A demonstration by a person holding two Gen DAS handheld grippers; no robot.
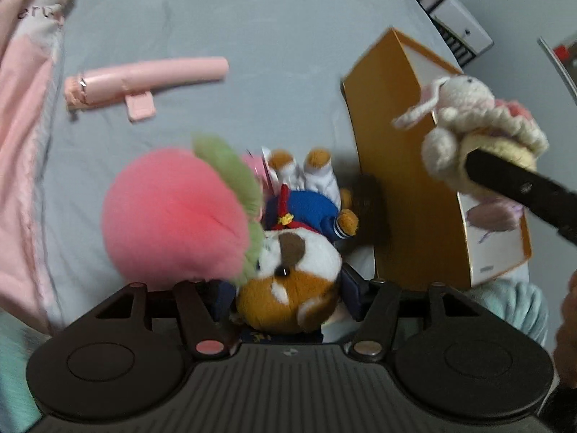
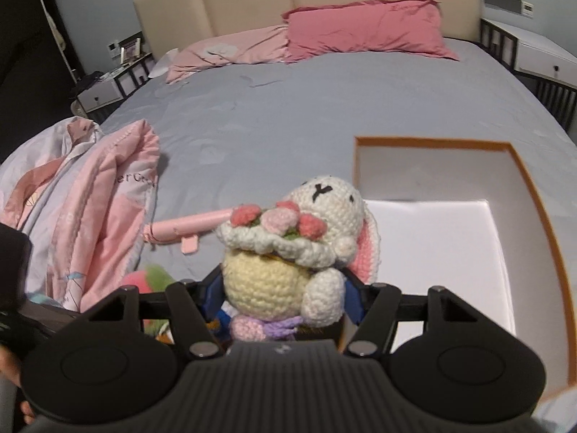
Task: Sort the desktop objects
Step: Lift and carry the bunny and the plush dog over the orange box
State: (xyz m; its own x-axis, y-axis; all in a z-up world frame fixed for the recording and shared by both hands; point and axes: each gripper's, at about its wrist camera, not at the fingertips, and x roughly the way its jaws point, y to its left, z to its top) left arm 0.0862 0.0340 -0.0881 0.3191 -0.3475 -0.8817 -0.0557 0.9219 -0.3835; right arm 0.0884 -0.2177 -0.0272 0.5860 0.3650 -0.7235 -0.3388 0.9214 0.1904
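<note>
My left gripper (image 1: 286,288) is shut on a brown and white plush dog (image 1: 288,278) in a blue sailor suit, held above the bed. A pink plush peach (image 1: 173,213) with green leaves sits just left of it. My right gripper (image 2: 285,288) is shut on a crocheted white rabbit (image 2: 299,245) holding pink flowers, just left of an open orange box (image 2: 541,223) with a white inside. In the left wrist view the rabbit (image 1: 465,115) hangs over the box (image 1: 396,166).
A folded pink umbrella (image 1: 151,79) lies on the grey bedsheet (image 1: 252,29); it also shows in the right wrist view (image 2: 187,227). A pink and white quilt (image 2: 83,195) is bunched at the left. Pink pillows (image 2: 360,32) and a headboard are far back.
</note>
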